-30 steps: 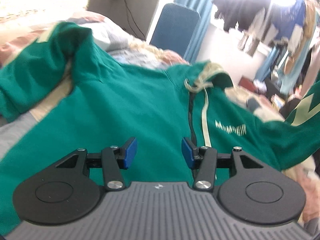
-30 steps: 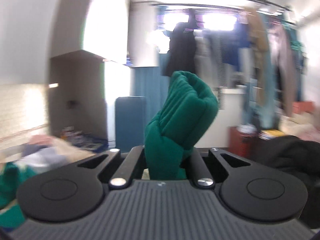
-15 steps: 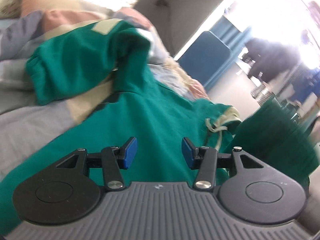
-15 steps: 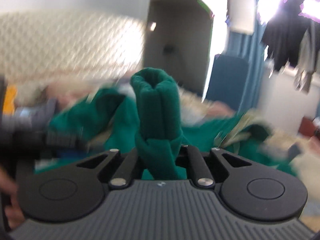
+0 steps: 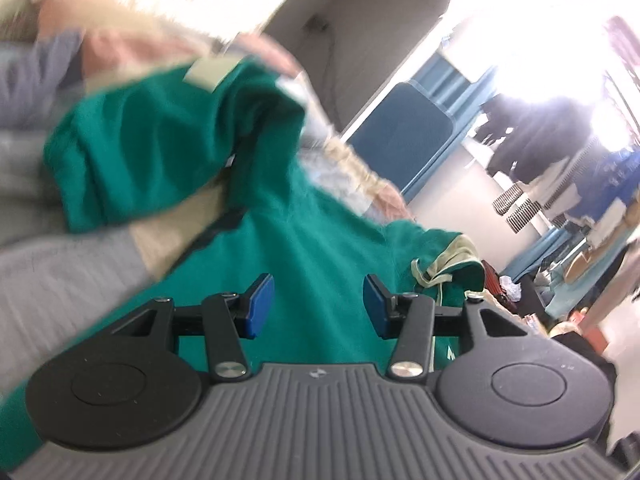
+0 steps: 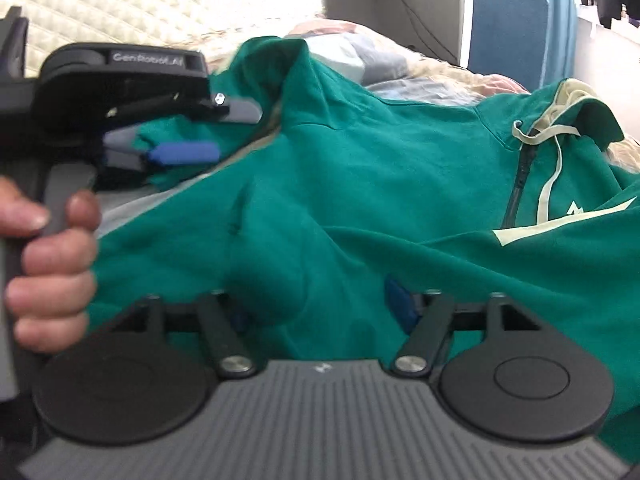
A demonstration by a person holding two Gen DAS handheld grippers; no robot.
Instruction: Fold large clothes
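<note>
A green zip hoodie (image 6: 380,168) with cream hood lining and drawstring (image 6: 548,184) lies spread on the bed. My right gripper (image 6: 320,308) hovers low over its front and its jaws are opening. A loose fold of the green sleeve (image 6: 280,280) sags between them and hides the left pad, clear of the right pad (image 6: 398,304). My left gripper (image 5: 318,308) is open above the hoodie (image 5: 320,240) with nothing between its blue pads. The other sleeve (image 5: 152,152) lies folded at the far left. A hand (image 6: 48,264) holds the left gripper's handle.
The bed has a grey sheet (image 5: 60,280) and a patchwork quilt (image 6: 360,52). A quilted headboard (image 6: 140,4) stands behind. A blue panel (image 6: 508,28) and a wall cable (image 6: 404,8) are at the back. Hanging clothes (image 5: 532,148) fill the bright window side.
My right gripper swung down from the air with the bunched green sleeve and its jaws have parted over the hoodie. My left gripper shifted sideways and rolled, still open.
</note>
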